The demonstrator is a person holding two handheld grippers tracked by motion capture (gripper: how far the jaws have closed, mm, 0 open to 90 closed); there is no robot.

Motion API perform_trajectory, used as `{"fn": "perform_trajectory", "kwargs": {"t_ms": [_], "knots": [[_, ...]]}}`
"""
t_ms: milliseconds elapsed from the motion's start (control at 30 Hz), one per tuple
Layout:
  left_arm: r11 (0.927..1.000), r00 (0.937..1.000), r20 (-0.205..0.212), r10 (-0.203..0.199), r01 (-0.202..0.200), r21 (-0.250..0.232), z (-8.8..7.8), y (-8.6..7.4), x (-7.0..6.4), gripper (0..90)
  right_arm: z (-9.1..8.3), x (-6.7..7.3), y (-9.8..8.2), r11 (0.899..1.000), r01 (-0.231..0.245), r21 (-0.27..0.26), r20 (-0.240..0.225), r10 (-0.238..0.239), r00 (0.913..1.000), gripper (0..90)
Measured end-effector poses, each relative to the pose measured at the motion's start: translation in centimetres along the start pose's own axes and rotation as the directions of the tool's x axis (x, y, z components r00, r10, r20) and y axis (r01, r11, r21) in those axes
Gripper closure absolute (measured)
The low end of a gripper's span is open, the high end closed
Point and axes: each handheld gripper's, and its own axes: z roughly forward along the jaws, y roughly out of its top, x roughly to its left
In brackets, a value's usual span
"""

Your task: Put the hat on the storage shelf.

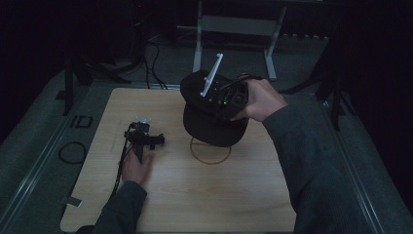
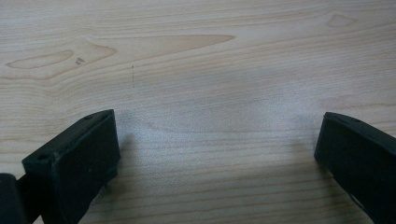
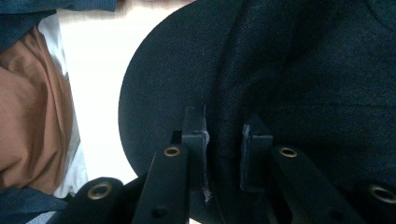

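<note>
"ID" marked on floor [image 1: 81,121] left of table [image 1: 195,195]. Your right gripper [image 3: 223,140] pinches black cap [image 1: 209,122], jaws nearly closed on fabric, apparently near brim; cap held above ring [image 1: 210,150]. Your left gripper [image 2: 217,140] rests on table, jaws wide, empty.

right claw [image 3: 223,156] pinching black cap [image 3: 299,74], pale tabletop [image 3: 98,88] beyond

Pale wooden table [image 1: 195,195] with a thin ring [image 1: 210,151] and the left gripper [image 1: 141,139] on it
</note>
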Motion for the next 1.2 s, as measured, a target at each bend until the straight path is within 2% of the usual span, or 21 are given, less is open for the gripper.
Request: {"fn": "perform_trajectory", "kwargs": {"t_ms": [500, 767, 1200], "knots": [[1.0000, 1.0000, 0.000, -0.003, 0.003, -0.002, 0.0, 0.0, 0.0, 0.0, 1.1, 0.1, -0.1, 1.000, 0.008, 0.021, -0.012, -0.008, 0.9999, 75.6], [1.0000, 1.0000, 0.000, -0.004, 0.004, -0.003, 0.0, 0.0, 0.0, 0.0, 1.9, 0.0, -0.3, 0.999, -0.005, 0.044, -0.022, 0.006, 0.9997, 75.2], [1.0000, 1.0000, 0.000, -0.002, 0.002, -0.001, 0.0, 0.0, 0.0, 0.0, 2.7, -0.6, -0.9, 0.999, -0.025, 0.044, -0.027, 0.026, 0.9993, 71.4]]}}
